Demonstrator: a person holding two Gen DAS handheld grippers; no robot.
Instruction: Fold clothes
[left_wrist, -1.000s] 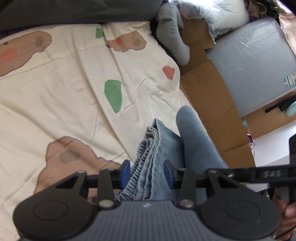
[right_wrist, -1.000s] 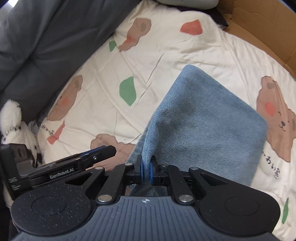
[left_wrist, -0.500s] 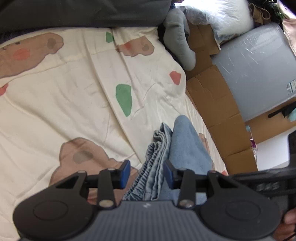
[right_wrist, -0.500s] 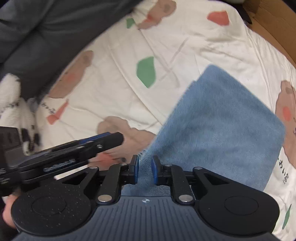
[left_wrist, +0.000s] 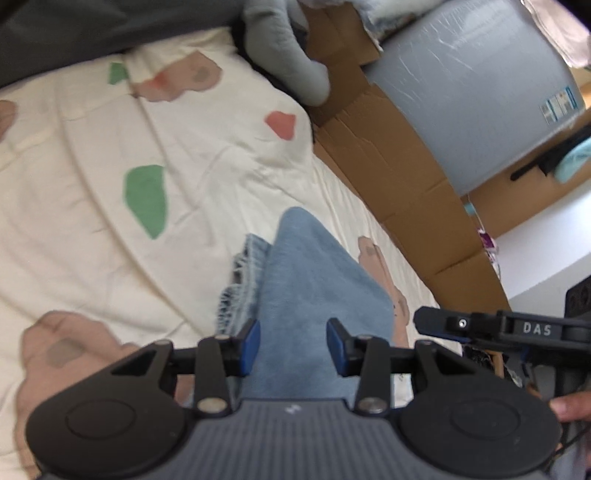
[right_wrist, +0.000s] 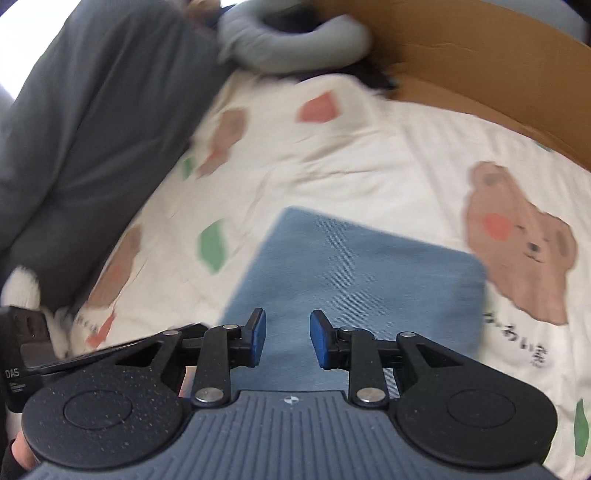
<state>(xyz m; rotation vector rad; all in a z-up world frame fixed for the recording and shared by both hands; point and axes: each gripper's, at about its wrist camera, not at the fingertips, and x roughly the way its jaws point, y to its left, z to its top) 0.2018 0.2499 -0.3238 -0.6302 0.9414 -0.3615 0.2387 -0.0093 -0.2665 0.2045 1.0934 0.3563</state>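
Two grippers hover over the folded pale-blue denim garment, which now lies flat on the cream bear-print bedsheet: a second ago the right gripper pinched its edge, and its jaws are opening with nothing pressed between them. The left gripper stays part-open, clear of the cloth, so this fold looks finished. "DAS" is legible on each gripper's side.

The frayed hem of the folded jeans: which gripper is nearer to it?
Left. The left gripper sits beside the frayed hem; the right gripper, opening, is over the jeans' smooth side.
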